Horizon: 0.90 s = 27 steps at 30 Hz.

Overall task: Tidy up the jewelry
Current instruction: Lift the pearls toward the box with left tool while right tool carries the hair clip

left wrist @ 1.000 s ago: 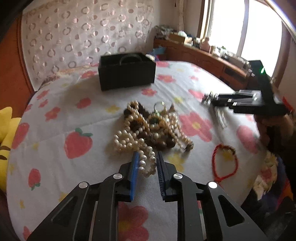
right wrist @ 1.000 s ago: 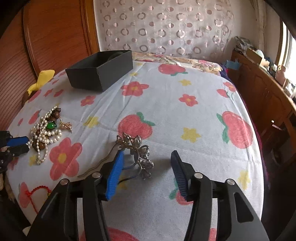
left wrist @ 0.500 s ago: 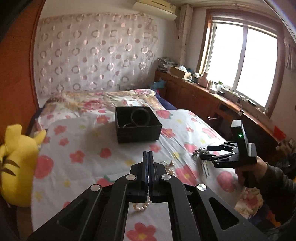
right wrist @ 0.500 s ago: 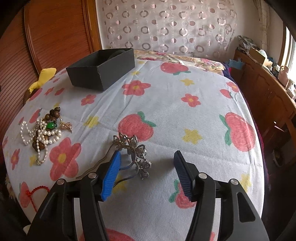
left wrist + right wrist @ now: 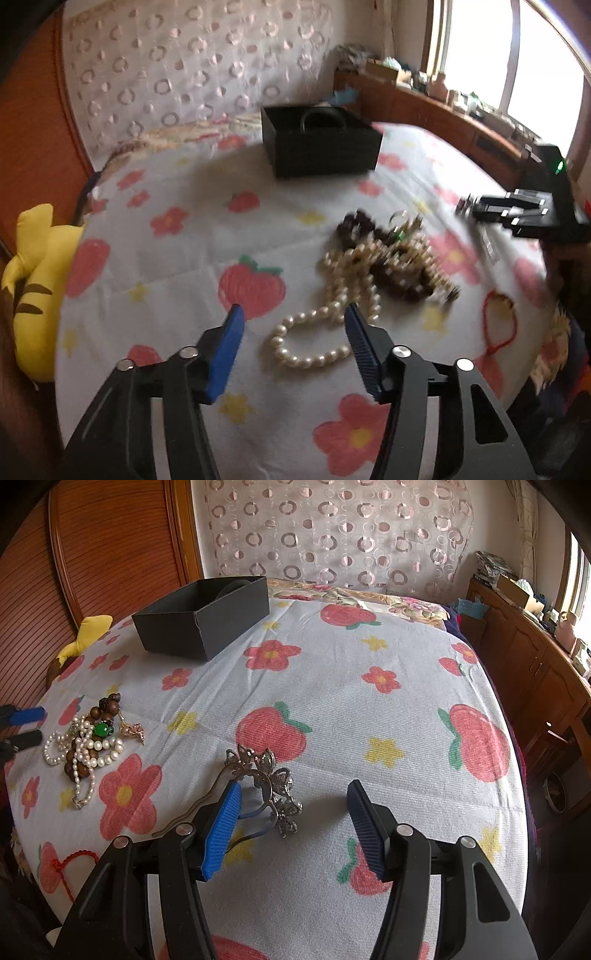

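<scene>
A pile of jewelry [image 5: 391, 266] lies on the flowered bedspread: a pearl strand [image 5: 314, 343], dark wooden beads and a green stone [image 5: 101, 730]. My left gripper [image 5: 293, 332] is open and empty, the pearl loop lying on the cloth between its fingers. The black open box [image 5: 319, 146] stands behind, a dark ring inside; it also shows in the right wrist view [image 5: 203, 616]. My right gripper [image 5: 291, 819] is open and empty over a silver flower hairpin [image 5: 269, 786], which lies by its left finger.
A red cord bracelet [image 5: 498, 321] lies right of the pile, near the bed's edge. A yellow plush toy [image 5: 33, 280] sits at the left edge. A wooden headboard [image 5: 110, 542] and a cabinet [image 5: 535, 657] with clutter flank the bed.
My left gripper closed on the pearl strand and lifted it, then came back down and opened; the strand now lies pulled out from the pile. My right gripper has barely moved.
</scene>
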Available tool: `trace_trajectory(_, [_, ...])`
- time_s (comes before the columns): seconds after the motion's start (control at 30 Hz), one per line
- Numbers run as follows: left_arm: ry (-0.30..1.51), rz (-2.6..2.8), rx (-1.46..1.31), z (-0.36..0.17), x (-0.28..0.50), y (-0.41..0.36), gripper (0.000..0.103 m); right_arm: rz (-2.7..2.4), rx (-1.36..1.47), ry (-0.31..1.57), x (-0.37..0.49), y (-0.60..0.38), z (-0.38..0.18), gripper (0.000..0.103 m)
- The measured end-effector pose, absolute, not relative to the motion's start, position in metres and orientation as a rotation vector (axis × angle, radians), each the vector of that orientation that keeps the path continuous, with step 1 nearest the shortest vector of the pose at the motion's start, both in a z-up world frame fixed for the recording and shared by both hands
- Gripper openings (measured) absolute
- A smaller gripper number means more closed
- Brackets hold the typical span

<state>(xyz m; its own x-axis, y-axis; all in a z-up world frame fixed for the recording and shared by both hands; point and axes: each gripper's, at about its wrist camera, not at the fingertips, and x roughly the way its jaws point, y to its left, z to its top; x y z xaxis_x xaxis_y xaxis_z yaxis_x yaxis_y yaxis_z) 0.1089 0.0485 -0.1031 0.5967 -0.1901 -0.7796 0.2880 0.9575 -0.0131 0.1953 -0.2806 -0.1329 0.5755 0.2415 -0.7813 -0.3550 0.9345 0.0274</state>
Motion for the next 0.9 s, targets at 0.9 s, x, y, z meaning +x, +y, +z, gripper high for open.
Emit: trace_trajectory(0.9, [0.487,-0.387,0.126,0.082,0.087,0.015,0.006,0.428,-0.144,0.876,0.190,-0.271,-0.129,0.026])
